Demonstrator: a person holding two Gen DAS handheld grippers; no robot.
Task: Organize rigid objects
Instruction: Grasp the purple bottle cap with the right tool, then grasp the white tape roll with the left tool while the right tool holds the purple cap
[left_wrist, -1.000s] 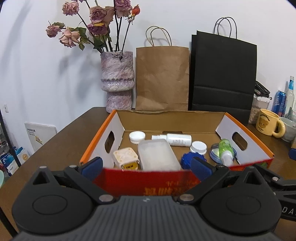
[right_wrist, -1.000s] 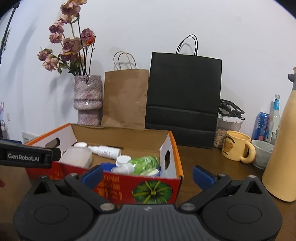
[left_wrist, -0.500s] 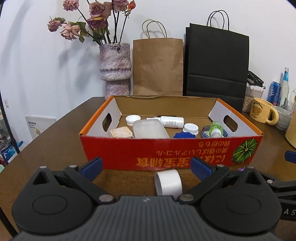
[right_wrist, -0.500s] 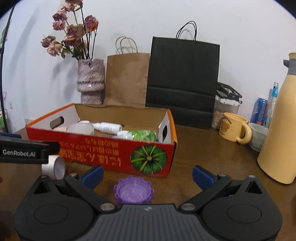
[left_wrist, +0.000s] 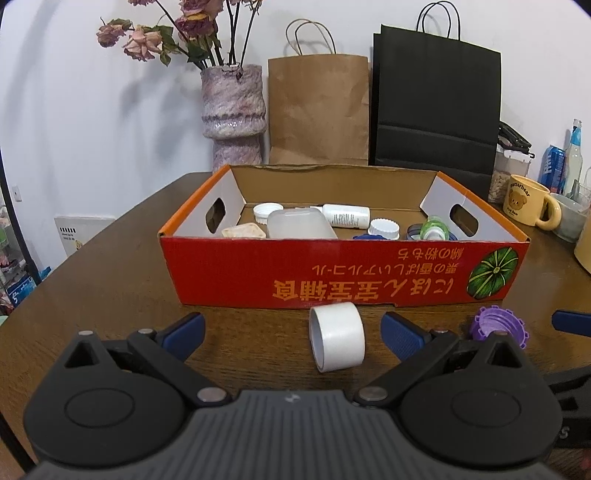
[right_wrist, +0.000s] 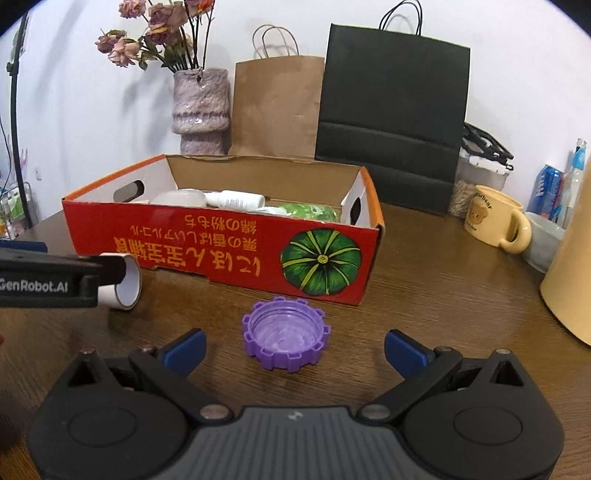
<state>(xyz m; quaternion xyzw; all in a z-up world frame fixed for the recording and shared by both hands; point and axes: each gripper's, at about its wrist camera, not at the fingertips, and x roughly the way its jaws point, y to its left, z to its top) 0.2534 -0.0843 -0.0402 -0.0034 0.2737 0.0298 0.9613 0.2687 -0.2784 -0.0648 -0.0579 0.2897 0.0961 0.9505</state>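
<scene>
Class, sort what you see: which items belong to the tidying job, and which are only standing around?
Job: red box, white tape roll, purple lid.
Standing around: vase, brown bag, black bag, yellow mug.

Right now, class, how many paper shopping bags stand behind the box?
2. The brown paper bag stands beside the vase; the black paper bag stands to its right. Nothing suggests another hidden behind them.

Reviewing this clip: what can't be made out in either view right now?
- Blue item in the box: left view, front wall hides most.
- Tape roll: right view, partly behind the left tool's body.
- Cream jug: both views, cut by the right edge.
</scene>
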